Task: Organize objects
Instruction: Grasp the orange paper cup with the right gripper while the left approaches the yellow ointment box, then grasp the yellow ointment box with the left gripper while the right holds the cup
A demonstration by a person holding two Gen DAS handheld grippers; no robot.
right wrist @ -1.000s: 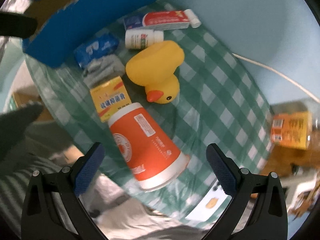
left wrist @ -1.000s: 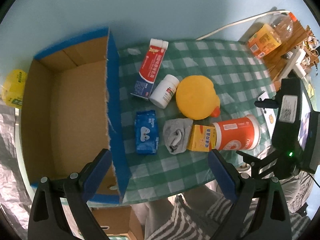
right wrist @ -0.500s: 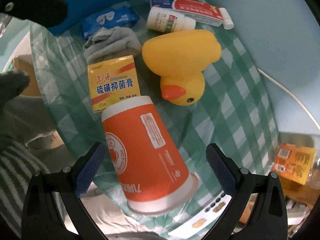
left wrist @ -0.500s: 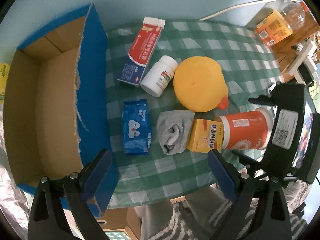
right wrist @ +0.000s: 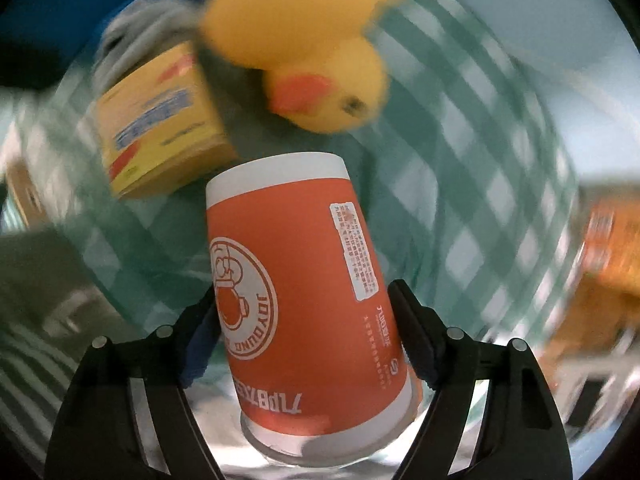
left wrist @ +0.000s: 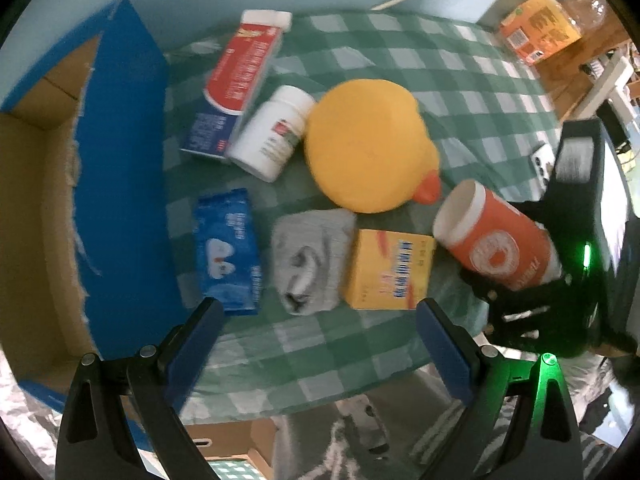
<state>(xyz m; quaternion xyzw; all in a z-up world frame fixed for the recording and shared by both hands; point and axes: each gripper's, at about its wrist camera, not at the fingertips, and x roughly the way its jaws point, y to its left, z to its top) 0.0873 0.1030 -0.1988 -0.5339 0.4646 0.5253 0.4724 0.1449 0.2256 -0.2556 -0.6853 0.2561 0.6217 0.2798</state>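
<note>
The cup (right wrist: 308, 280) is gripped across its wide lower half by the right tool (right wrist: 308, 344) and is tilted, seemingly lifted off the counter (left wrist: 320, 344), just beside the yellow box (left wrist: 390, 270) and the duck (left wrist: 368, 148). It is judged light, thin-walled and easily crushed, so a gentle squeeze is advised. The left tool (left wrist: 318, 340) is held open above the counter edge, near the carton (left wrist: 120, 160).

Right wrist view is smeared: the rubber duck (right wrist: 320, 44) and yellow box (right wrist: 160, 120) are blurred, print unreadable. The orange cup (right wrist: 308, 300) hides the counter behind it, and its rim sits partly behind the right gripper (right wrist: 308, 340). In the left view, the cardboard box (left wrist: 48, 208) is cut off at the left edge, and the orange carton (left wrist: 540, 32) is too small to read.
</note>
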